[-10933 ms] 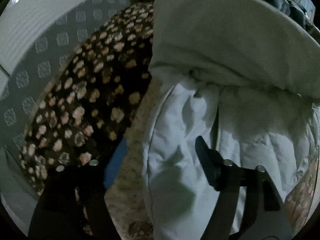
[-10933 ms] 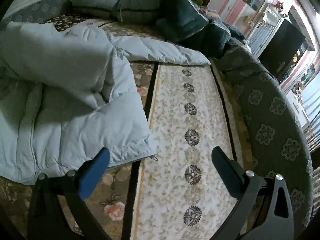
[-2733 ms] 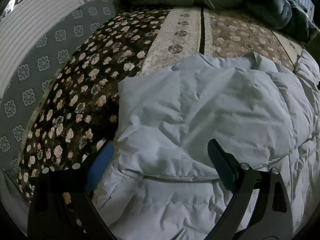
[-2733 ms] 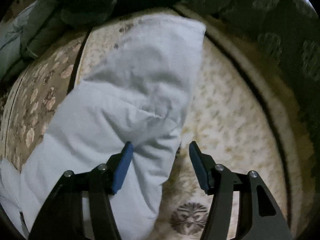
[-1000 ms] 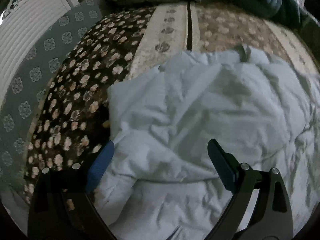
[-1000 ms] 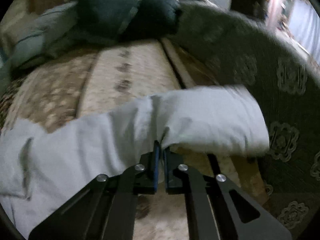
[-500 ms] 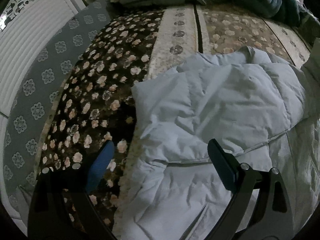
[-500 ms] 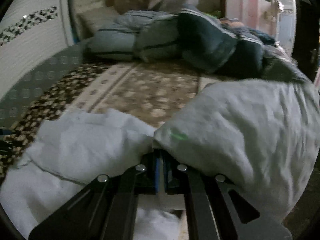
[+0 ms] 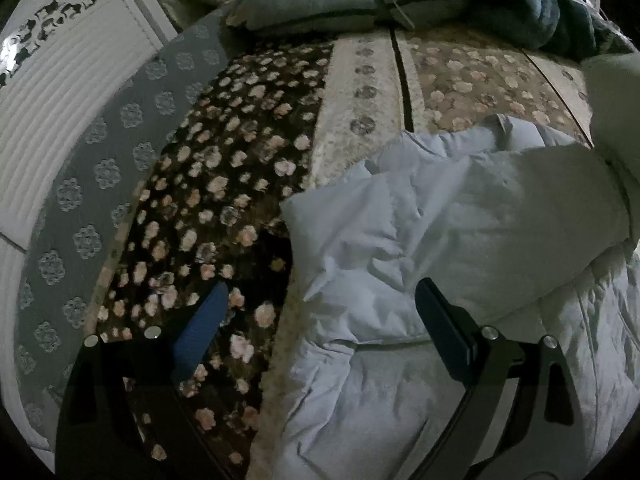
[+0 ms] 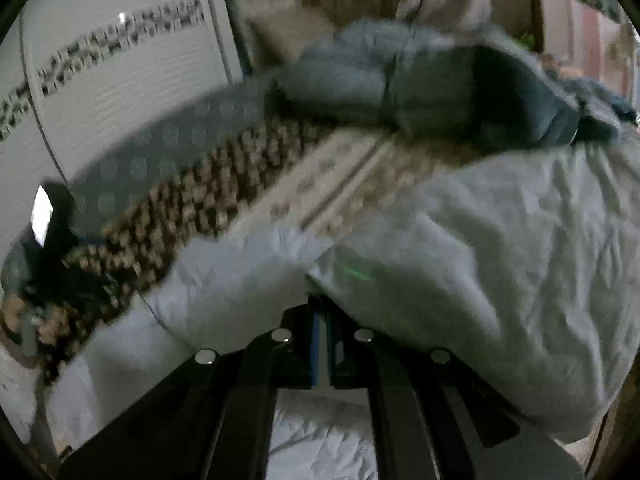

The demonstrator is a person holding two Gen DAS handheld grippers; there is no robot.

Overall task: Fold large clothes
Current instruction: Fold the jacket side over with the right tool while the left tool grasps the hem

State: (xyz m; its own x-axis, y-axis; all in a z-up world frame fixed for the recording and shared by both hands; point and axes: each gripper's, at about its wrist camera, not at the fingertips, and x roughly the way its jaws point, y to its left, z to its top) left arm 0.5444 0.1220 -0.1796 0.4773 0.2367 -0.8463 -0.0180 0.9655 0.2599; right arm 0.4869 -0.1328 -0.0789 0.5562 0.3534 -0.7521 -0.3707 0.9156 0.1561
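Pale padded jacket lies rumpled on floral bedspread. Right gripper: jaws pressed together, pinching a jacket sleeve lifted over the jacket body. Left gripper: jaws spread wide, hovering above jacket's edge, holding nothing.
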